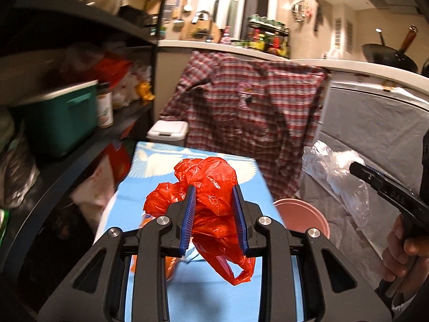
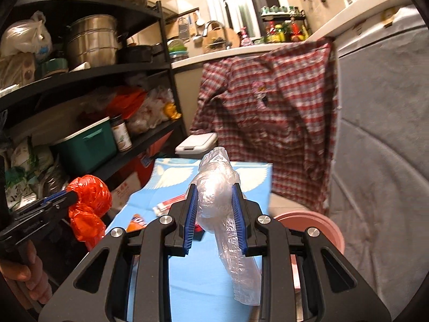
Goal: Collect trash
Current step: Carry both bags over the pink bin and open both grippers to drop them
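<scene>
I have the red bag (image 1: 211,187) pinched in my left gripper (image 1: 213,216) and the clear bag (image 2: 217,187) in my right gripper (image 2: 214,214), both above the blue table (image 2: 203,276); the pink bin (image 2: 319,228) sits low right, nearer my right hand.

A plaid shirt (image 1: 249,102) hung from the white counter (image 1: 214,47) in the centre of the frame. At the left, a dark shelf (image 2: 88,72) carried a steel pot (image 2: 92,40) and, lower, a green cooler (image 2: 87,145) beside a spice jar (image 2: 121,133). A white lidded box (image 2: 196,143) stood below the shirt.
</scene>
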